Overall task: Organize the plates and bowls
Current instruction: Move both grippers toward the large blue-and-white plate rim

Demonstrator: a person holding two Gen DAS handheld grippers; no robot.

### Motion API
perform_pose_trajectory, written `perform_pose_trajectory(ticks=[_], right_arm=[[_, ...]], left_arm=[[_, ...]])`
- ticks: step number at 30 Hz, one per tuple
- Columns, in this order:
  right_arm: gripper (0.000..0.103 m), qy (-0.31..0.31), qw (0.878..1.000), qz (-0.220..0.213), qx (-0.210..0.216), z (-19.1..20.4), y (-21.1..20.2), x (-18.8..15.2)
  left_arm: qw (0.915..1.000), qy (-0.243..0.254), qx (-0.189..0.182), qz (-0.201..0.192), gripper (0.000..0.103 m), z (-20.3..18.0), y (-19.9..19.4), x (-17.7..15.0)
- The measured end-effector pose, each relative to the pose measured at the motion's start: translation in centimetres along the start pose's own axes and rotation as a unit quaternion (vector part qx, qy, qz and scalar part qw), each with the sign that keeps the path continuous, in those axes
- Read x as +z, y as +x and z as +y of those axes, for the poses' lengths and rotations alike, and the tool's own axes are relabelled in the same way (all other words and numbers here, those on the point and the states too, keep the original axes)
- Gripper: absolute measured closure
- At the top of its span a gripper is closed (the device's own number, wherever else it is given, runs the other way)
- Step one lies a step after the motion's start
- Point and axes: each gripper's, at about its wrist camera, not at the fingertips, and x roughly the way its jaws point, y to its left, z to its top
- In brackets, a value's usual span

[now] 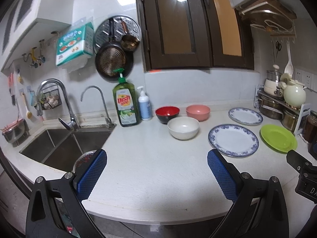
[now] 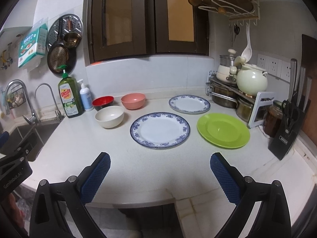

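Observation:
Three bowls stand apart on the white counter: a red-and-black bowl (image 1: 167,114) (image 2: 103,102), a pink bowl (image 1: 198,112) (image 2: 133,100) and a white bowl (image 1: 183,127) (image 2: 109,116). To their right lie a near blue-rimmed plate (image 1: 233,139) (image 2: 160,130), a far blue-rimmed plate (image 1: 245,115) (image 2: 189,103) and a green plate (image 1: 278,137) (image 2: 223,130). My left gripper (image 1: 157,175) hangs open over the counter's front edge, well short of the bowls. My right gripper (image 2: 160,176) is open too, in front of the near plate, holding nothing.
A sink (image 1: 59,146) with two taps sits at the left. A green dish soap bottle (image 1: 125,104) and a white pump bottle (image 1: 144,105) stand by the bowls. Pots on a rack (image 2: 237,91), jars and a knife block (image 2: 285,127) crowd the right corner.

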Motion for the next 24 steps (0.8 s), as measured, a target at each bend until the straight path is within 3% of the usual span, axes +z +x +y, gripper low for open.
perform_pose_trajectory(ticks=[6,14,24], right_arm=[[0.001,0.017,0.999,0.028,-0.016,-0.3,2.9,0.3],[0.003,0.049,0.997,0.048,-0.047,-0.6,7.8,2.1],[0.007,0.099,0.987,0.064,-0.107,-1.3,13.6,3.9]], left_arm=[[0.9991,0.013,-0.025,0.030,0.000,-1.0,3.6,0.1],[0.9960,0.051,-0.064,0.036,0.000,-3.0,9.6,2.1],[0.9854,0.090,-0.137,0.047,0.003,-5.8,18.0,4.6]])
